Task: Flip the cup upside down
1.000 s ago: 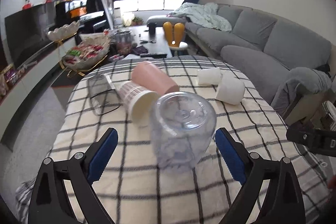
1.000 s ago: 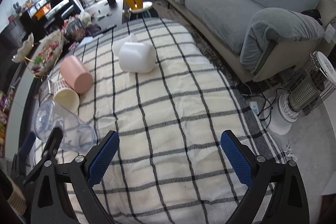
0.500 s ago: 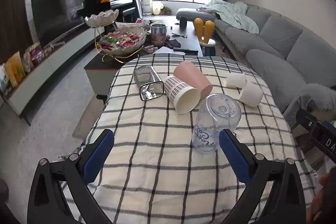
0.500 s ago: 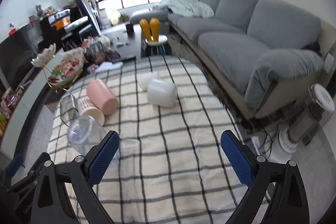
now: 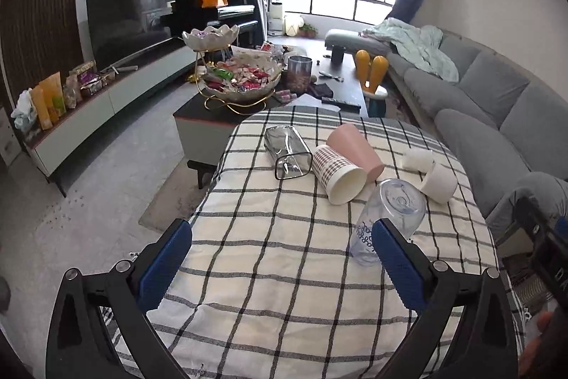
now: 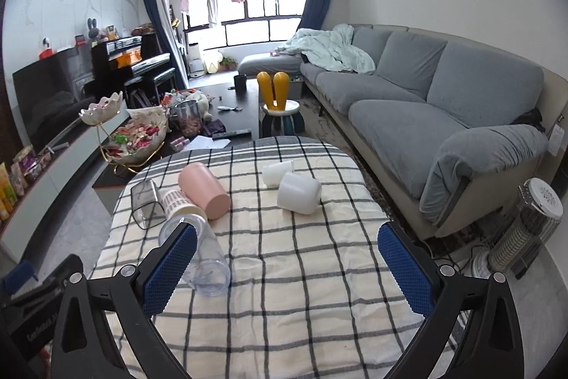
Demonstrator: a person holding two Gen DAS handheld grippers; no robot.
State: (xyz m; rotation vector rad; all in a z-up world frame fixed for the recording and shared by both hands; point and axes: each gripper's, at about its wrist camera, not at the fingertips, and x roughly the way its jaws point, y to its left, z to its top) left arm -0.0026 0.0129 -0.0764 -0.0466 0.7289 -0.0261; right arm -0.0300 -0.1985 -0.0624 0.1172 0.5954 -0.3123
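Left gripper [image 5: 282, 263] and right gripper [image 6: 287, 267], jaws wide apart, apparently empty.

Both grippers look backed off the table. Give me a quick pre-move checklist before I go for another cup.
1. Left gripper open, holding nothing: ok.
2. Right gripper open, holding nothing: ok.
3. Clear cup standing mouth-down on the checked tablecloth: ok.
4. Other cups turned over: not ok; pink cup, patterned cup, glass cup and white cup lie on their sides.
5. Pink and patterned cups apart enough for fingers: cannot tell.
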